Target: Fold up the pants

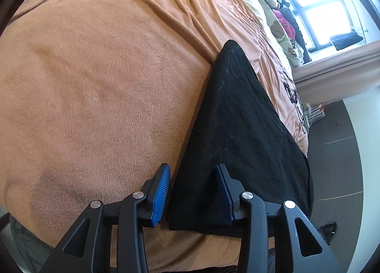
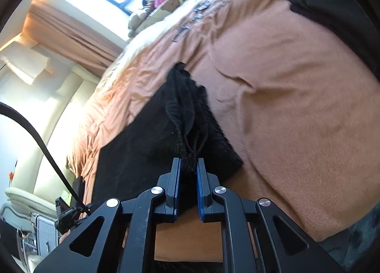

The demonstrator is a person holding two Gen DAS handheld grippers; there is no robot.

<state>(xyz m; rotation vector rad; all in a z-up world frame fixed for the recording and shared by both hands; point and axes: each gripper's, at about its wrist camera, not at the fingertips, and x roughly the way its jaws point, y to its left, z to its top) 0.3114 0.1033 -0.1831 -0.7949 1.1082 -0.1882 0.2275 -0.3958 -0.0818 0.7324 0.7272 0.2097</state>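
Observation:
Black pants (image 1: 237,130) lie folded on an orange blanket (image 1: 106,83) on a bed. My left gripper (image 1: 193,178) is open, its blue pads straddling the near left edge of the pants without clamping. In the right wrist view my right gripper (image 2: 188,166) is shut on a bunched edge of the pants (image 2: 185,116), lifting layered folds off the blanket (image 2: 296,106). More dark fabric (image 2: 332,11) shows at the upper right.
Stuffed toys and pillows (image 1: 277,16) sit at the head of the bed under a bright window (image 1: 320,0). Curtains (image 2: 71,35) hang by the window. Dark floor (image 1: 332,154) lies beyond the bed edge. A black cable (image 2: 42,142) hangs at left.

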